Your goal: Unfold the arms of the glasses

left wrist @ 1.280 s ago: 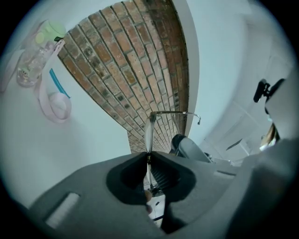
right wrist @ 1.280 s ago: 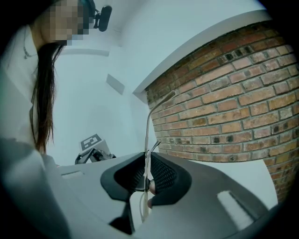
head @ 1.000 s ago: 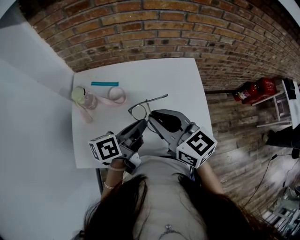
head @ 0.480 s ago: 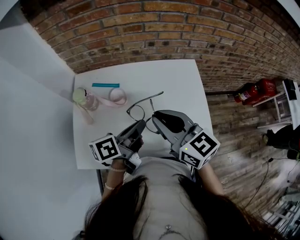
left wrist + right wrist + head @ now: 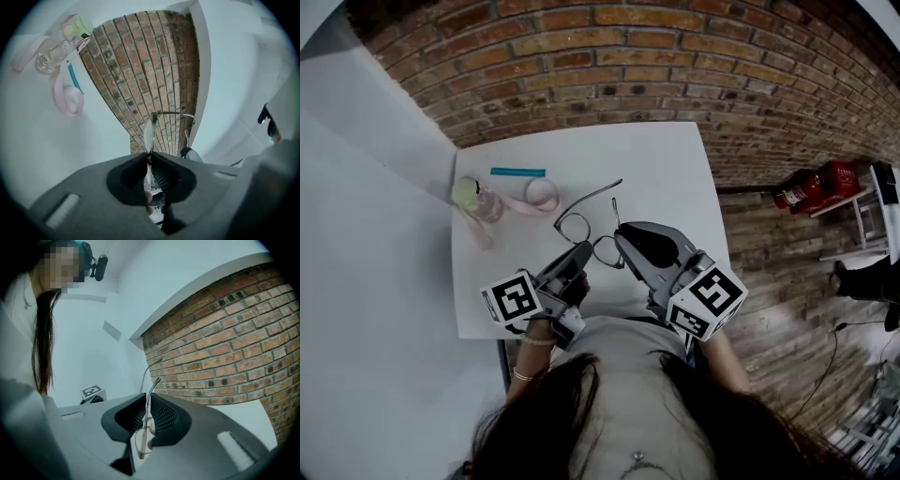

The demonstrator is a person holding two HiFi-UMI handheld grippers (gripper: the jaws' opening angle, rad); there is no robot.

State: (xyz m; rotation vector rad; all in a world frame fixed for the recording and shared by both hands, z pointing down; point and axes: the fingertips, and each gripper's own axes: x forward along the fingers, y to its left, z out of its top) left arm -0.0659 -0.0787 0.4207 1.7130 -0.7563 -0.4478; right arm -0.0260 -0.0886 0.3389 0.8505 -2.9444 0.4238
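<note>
Wire glasses (image 5: 575, 227): only gripper views show both jaws clamping them.

A plain studio or lab-like workroom is suggested: a small white surface (image 5: 666, 169) is set against a brick wall (image 5: 628, 56), beside white partitions (image 5: 366, 234), over plank floor (image 5: 769, 281).

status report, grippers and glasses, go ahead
Both shut: left gripper on the glasses frame, right gripper on one arm. Other arm swung out. Bottle and strap off to the left, nothing in the way.
</note>
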